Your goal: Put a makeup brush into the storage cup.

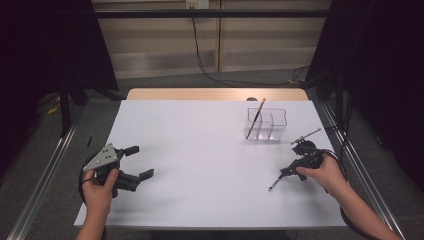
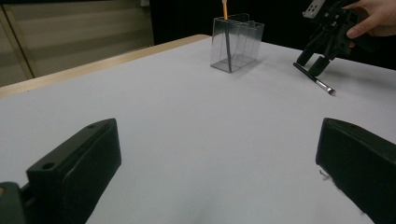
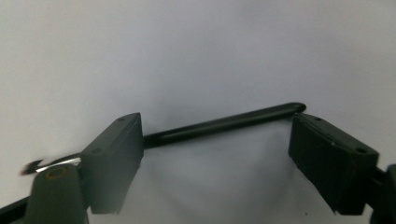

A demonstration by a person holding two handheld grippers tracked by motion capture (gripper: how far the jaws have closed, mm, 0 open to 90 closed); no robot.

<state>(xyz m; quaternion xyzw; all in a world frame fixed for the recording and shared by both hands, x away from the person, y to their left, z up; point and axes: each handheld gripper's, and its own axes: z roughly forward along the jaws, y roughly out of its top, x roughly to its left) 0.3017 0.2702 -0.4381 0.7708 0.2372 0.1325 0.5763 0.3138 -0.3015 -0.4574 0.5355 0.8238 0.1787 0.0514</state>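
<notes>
Brush [image 3: 224, 123] lies flat on the white counter [image 1: 200, 150], between the spread jaws of the right tool [image 3: 215, 158], pads not yet pressing. Looks light, thin, rigid, smooth-handled; likely to roll or slip. Best hold judged mid-handle, clear of the ferrule. Left tool [image 1: 137, 162] idle, jaws wide, nothing held. Farther off: clear holder [image 1: 266, 125], one brush inside.

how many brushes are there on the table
2. One brown-handled brush stands tilted in the left compartment of the clear plastic holder. One black-handled brush with a silver ferrule lies flat on the white table, between the open jaws of the right gripper.
</notes>
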